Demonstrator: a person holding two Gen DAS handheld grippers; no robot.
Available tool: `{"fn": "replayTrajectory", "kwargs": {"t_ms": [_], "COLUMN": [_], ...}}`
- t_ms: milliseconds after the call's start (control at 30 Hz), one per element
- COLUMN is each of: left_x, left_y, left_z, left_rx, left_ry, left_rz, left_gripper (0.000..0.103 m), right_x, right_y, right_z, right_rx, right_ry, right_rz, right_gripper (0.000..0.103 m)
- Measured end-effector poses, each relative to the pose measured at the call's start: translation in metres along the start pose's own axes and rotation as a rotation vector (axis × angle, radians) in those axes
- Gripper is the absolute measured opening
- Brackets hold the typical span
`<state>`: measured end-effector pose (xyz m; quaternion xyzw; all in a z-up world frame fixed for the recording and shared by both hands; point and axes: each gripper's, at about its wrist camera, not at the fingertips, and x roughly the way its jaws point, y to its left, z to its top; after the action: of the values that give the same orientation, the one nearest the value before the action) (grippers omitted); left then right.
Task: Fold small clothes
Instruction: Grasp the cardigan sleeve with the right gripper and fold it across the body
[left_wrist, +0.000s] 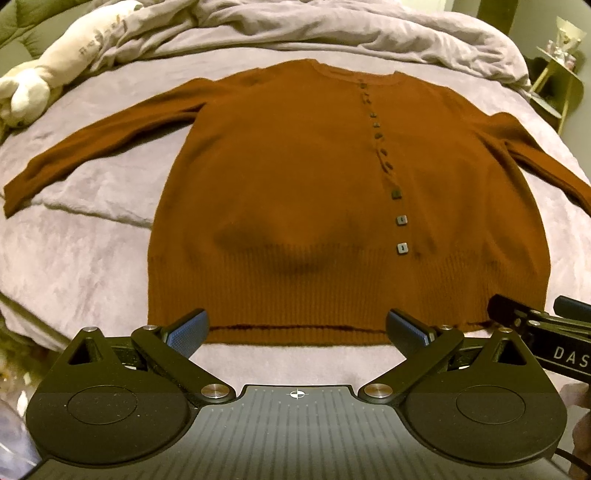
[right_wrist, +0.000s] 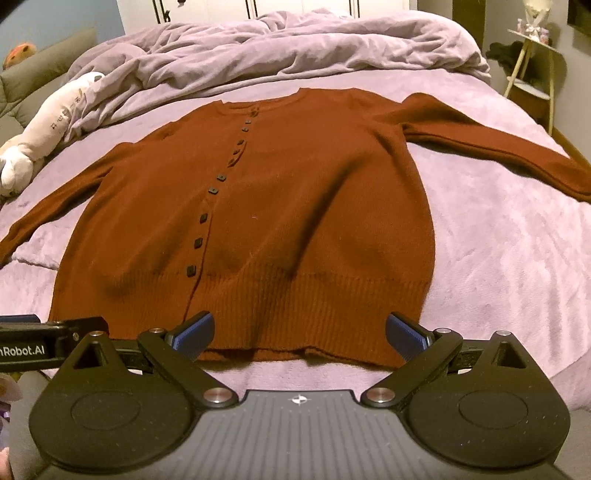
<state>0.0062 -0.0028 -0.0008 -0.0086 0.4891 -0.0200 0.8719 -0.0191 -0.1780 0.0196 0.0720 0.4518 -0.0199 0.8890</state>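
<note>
We hold both grippers, left gripper (left_wrist: 295, 330) and right gripper (right_wrist: 300, 334), spread open at the cardigan (left_wrist: 332, 184) hem near the bed's (left_wrist: 92, 258) near edge; a shallow pinch could snag one knit layer.

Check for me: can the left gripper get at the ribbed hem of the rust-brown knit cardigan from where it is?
Probably yes. The left gripper has its jaws open right at the ribbed hem of the rust-brown knit cardigan, which lies flat on the lilac blanket, with nothing between.

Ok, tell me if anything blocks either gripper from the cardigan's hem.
Nothing visible does. The left gripper and right gripper are both open at the cardigan hem, with only bare blanket between.
</note>
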Motion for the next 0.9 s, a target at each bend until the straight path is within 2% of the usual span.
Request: {"fn": "replayTrajectory", "kwargs": {"t_ms": [433,533,633,700,800,900], "left_x": [0.004,0.003,-0.001,-0.003,-0.003,-0.003], "left_y": [-0.002,-0.004,-0.006,-0.007,-0.008,-0.009], "left_z": [0.0,0.0,-0.002,-0.002,0.0,0.002], "left_rx": [0.007,0.02,0.037,0.048,0.046,0.033], "left_ry": [0.013,0.02,0.002,0.002,0.028,0.049], "left_rz": [0.029,0.016,0.018,0.026,0.035,-0.014], "left_gripper": [0.103,0.103,0.103,0.103,0.103,0.103], "right_x": [0.004,0.004,0.0,-0.001,0.008,0.019], "right_y": [-0.006,-0.006,-0.008,-0.013,-0.026,-0.047], "right_z": [-0.002,-0.004,-0.008,-0.012,-0.013,-0.012], "right_rx": [0.019,0.019,0.019,0.028,0.124,0.253], "right_ry": [0.007,-0.006,-0.059,-0.097,-0.025,0.045], "right_rz": [0.038,0.052,0.079,0.132,0.202,0.244], "right_gripper": [0.099,0.099,0.099,0.099,0.099,0.099]}}
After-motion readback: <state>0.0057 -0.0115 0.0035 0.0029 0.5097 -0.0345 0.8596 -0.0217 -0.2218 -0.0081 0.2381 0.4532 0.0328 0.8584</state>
